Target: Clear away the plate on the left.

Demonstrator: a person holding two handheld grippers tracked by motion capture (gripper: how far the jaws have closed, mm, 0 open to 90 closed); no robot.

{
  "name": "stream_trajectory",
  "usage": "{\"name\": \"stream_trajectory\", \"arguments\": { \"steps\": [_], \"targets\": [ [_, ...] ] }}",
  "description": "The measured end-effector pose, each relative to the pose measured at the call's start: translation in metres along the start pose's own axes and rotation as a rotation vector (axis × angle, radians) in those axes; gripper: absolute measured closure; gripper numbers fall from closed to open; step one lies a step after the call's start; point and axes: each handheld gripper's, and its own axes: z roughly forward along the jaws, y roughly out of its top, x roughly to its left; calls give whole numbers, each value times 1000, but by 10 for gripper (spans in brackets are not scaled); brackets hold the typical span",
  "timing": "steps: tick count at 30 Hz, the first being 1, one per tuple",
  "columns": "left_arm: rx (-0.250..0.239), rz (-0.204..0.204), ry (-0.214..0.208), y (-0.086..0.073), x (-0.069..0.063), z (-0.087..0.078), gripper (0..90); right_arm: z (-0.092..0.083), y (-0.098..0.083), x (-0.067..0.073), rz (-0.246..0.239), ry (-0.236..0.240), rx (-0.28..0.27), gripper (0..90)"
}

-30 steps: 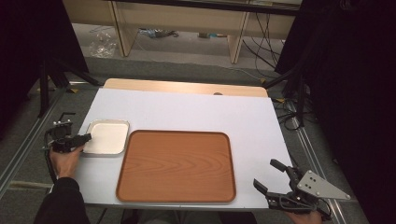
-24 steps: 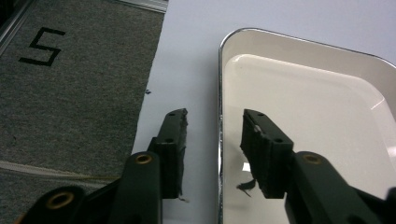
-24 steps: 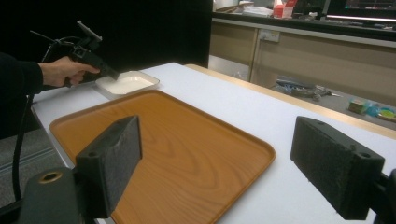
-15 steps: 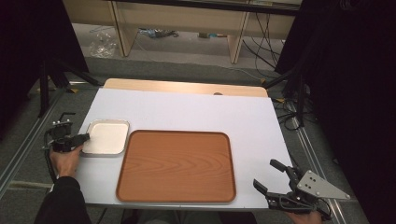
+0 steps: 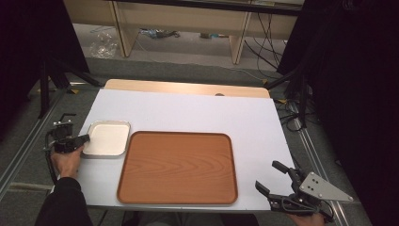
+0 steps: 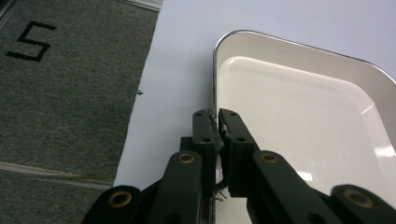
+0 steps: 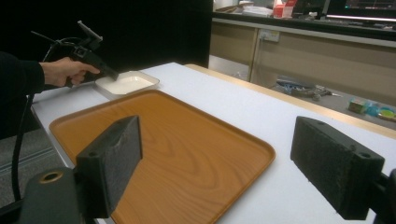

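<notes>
the left gripper sits at the left edge of the table, its two black jaws having just been closing, and they now pinch the thin metal-edged rim of the shallow, cream-white rectangular enamel dish, one jaw outside the rim and one inside the dish. in the left gripper view the left gripper has that rim standing upright between its pads, while the cream-white rectangular enamel dish spreads away to the right with nothing in it. the dish lies flat on the white sheet-covered table, near its left edge, just beside the upper left corner of the large brown wood-grain tray with rounded corners, with a narrow strip of white between them. the right gripper hovers off the tray's lower right corner, well apart from the dish, its jaws spread wide with nothing between them. in the right gripper view the right gripper looks across the tray toward the dish, where a hand in a dark sleeve holds the left gripper at the dish's near rim.
</notes>
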Motion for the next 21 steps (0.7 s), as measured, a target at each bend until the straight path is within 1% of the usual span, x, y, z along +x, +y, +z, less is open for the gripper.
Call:
{"name": "stream_trajectory", "arguments": {
  "steps": [1, 2, 3, 4, 5, 6, 7, 8, 9, 11, 12, 13, 15, 18, 19, 20, 21],
  "targets": [
    [-2, -17, -16, 0, 1, -1, 864, 1, 0, 0, -1, -4, -14, 176],
    [-2, -17, -16, 0, 1, -1, 868, 1, 0, 0, -1, -4, -14, 176],
    [-18, -21, -30, 0, 1, -1, 868, 3, -1, 1, 9, 3, -36, 175],
    [-41, -34, -34, 1, 0, -4, 881, 2, -1, 0, -1, -6, -30, 176],
    [-41, -34, -34, 1, 0, -4, 882, 2, -1, 0, -1, -6, -30, 176],
    [-55, -26, -34, 1, -1, -5, 882, 3, 0, -1, -19, -8, -45, 176],
    [-55, -18, -35, 2, -1, -6, 884, 1, 0, 0, 2, -2, -4, 176],
    [-57, -21, -36, 2, -1, -6, 884, 1, 0, 0, 2, -2, -4, 176],
    [-64, -26, -41, 2, -1, -6, 884, 2, 0, -1, -18, -10, -42, 176],
    [-72, -36, -43, 4, -1, -9, 885, 2, 0, -1, -16, -11, -41, 176],
    [-88, -35, -42, 4, -2, -9, 885, 2, 0, -1, -17, -14, -39, 176],
    [-81, -39, -33, 5, -3, -11, 885, 2, -1, -1, -15, -13, -36, 175],
    [-88, -19, -45, 7, -3, -12, 886, 2, 0, -1, -15, -10, -41, 176],
    [-124, -64, -67, 8, -2, -16, 885, 2, 0, 0, -20, -12, -37, 176],
    [-141, -79, -78, 9, -1, -18, 886, 1, 0, 1, -4, -6, -27, 177],
    [-149, -84, -82, 10, -1, -19, 886, 1, 0, 1, -6, -9, -30, 176],
    [-156, -85, -82, 11, -1, -21, 885, 2, 0, -1, -20, -16, -39, 177]
  ]
}}
